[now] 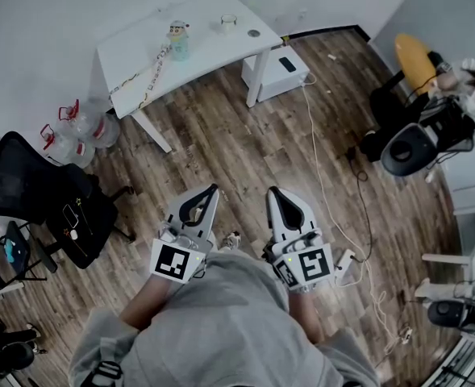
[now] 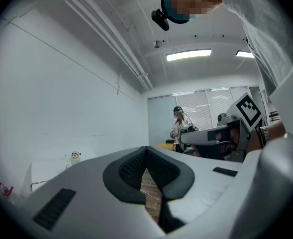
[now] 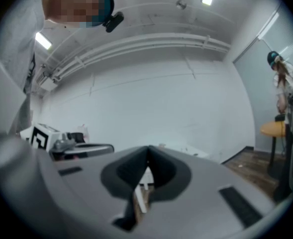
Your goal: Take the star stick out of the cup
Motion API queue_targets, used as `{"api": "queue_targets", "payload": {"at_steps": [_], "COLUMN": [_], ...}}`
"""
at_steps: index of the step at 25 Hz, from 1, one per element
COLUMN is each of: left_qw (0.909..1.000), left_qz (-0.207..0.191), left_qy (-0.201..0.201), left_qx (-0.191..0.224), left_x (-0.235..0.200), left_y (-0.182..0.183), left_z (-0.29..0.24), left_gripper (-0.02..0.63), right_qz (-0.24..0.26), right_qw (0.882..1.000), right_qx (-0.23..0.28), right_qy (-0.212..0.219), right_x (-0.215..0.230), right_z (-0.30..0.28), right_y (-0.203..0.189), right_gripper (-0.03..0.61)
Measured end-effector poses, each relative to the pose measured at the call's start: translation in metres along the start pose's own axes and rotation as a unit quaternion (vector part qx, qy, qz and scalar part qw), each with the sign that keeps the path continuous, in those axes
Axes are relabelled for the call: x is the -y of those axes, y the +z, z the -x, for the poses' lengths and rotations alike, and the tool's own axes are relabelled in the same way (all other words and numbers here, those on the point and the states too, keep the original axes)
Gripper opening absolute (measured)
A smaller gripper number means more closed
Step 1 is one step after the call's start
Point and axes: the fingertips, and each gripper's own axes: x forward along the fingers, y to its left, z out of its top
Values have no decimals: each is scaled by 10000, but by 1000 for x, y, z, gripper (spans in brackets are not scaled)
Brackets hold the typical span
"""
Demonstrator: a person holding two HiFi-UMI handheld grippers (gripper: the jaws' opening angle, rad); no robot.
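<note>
A pale blue cup (image 1: 178, 45) stands on the white table (image 1: 205, 51) at the far side of the room, with something light sticking out of its top; it is too small to tell a star. In the left gripper view it shows as a tiny figure (image 2: 75, 157) far off at the left. Both grippers are held level close to the person's body, well away from the table. The left gripper (image 1: 213, 189) (image 2: 146, 148) has its tips together with nothing between them. The right gripper (image 1: 272, 190) (image 3: 147, 148) is shut and empty too.
A bead string (image 1: 144, 79), a small glass (image 1: 229, 22) and a round lid (image 1: 254, 32) lie on the table. A white box (image 1: 279, 69) sits beside its leg. Water jugs (image 1: 80, 131), a black chair (image 1: 35, 196), floor cables (image 1: 334, 200) and another person (image 1: 463, 83) surround the wooden floor.
</note>
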Motion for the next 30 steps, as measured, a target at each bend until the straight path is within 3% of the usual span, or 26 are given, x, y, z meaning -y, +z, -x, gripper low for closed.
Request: {"api": "queue_targets", "payload": {"at_steps": [8,17,30], "left_qw": [9999,9999,9992], "left_qz": [19,42,99], "left_qy": [-104,-95,-383], "left_qx": [86,75,88], "left_x": [10,-13,-62], "left_y": [1,-6,-7], "left_z": [-14,-40,-130], "left_gripper": [31,31,31], "right_qz": [128,-30,-183], "right_qw": [9998,9996,9980], "right_qx": [-69,-51,-182], "right_qy": [-140,-266,-584], "right_x": [18,39,102], "right_z": [8,-16,-90], "right_y": [-3,-2,5], "right_gripper": [35,35,35]}}
